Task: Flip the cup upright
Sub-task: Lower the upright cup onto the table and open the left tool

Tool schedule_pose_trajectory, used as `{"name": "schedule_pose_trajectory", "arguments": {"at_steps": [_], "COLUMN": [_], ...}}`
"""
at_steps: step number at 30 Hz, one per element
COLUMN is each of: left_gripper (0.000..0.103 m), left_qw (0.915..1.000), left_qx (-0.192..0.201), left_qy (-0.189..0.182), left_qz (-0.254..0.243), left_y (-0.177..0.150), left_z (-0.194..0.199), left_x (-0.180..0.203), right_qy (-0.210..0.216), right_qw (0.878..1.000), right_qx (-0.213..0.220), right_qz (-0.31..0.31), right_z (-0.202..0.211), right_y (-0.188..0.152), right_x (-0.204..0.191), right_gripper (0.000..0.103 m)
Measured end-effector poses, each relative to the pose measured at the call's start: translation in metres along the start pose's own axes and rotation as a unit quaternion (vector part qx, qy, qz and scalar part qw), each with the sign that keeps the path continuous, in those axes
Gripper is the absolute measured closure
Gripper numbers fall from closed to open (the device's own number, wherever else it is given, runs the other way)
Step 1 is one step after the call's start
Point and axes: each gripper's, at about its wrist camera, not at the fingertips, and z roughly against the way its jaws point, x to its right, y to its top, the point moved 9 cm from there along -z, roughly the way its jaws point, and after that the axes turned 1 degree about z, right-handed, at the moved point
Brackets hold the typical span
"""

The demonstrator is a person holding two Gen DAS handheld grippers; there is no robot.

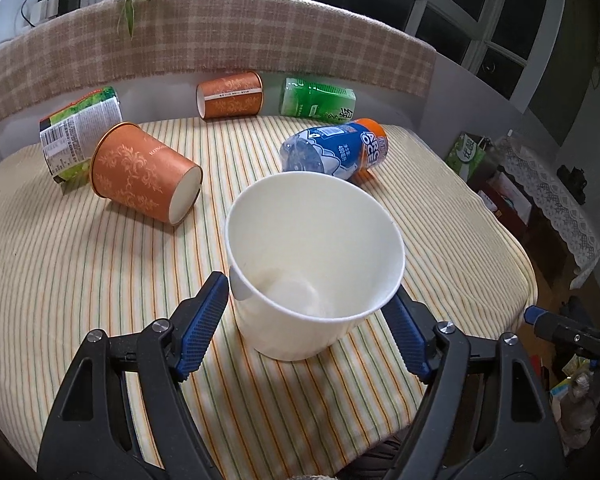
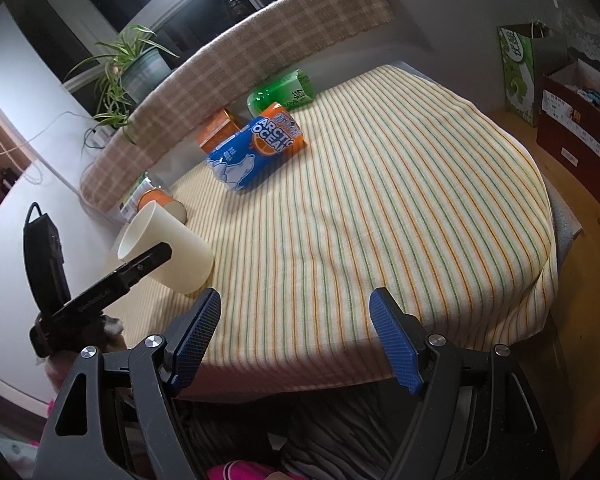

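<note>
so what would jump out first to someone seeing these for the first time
The white paper cup, mouth up, stands between the open fingers of the left gripper on the striped tablecloth. Behind it lie a tipped orange cup and a blue Arctic Ocean bottle.

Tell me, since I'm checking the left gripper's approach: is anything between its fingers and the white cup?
Nothing visible. The white cup stands mouth-up between the open fingers of the left gripper. The orange cup and blue bottle lie farther back.
</note>
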Motion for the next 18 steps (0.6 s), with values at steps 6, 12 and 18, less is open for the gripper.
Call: {"name": "schedule_pose_trajectory", "arguments": {"at_steps": [6,12,18], "left_gripper": [0.021,0.012,0.012], "left_qw": [1.0000,1.0000,0.9999], "left_qx": [-0.002,0.001,-0.011], "left_qy": [-0.001,0.000,0.000], "left_qz": [0.002,0.003,0.003], "left_y": [-0.001,-0.003,-0.017], "left_z": [0.001,0.004,0.010], "left_x": [-0.001,-0.004,-0.010], "right_qy": [-0.001,-0.002,-0.005], "right_qw": [1.000,1.000,1.000], "right_qx": [0.000,0.002,0.010], "right_qz": [0.001,0.007,0.024], "right_z": [0.001,0.002,0.004], "right_y": [-0.001,-0.002,-0.001], "right_x": [-0.003,-0.006,-0.015], "right_gripper": [0.026,0.026,0.026]}}
